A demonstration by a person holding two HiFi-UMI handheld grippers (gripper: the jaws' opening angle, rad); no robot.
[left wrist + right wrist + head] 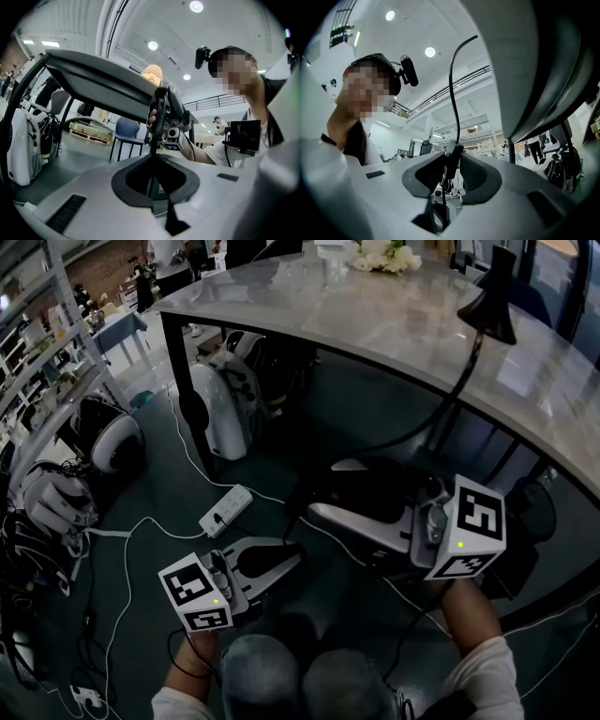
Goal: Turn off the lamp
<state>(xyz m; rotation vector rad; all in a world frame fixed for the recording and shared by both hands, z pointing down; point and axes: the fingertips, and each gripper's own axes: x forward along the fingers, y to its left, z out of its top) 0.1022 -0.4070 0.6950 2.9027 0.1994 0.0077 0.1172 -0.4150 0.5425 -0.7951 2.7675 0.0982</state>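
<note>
Lamp [494, 298], one, has one cord switch [453, 152] pinched in right tongs [453, 165].

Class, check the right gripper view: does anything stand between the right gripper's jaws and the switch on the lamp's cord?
Nothing visible does. The switch sits between the jaws of the right gripper, with both pads on it, and the cord rises clear above it.

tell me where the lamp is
Head view, top right: the lamp is at the near edge of the table, right of the flowers.
</note>
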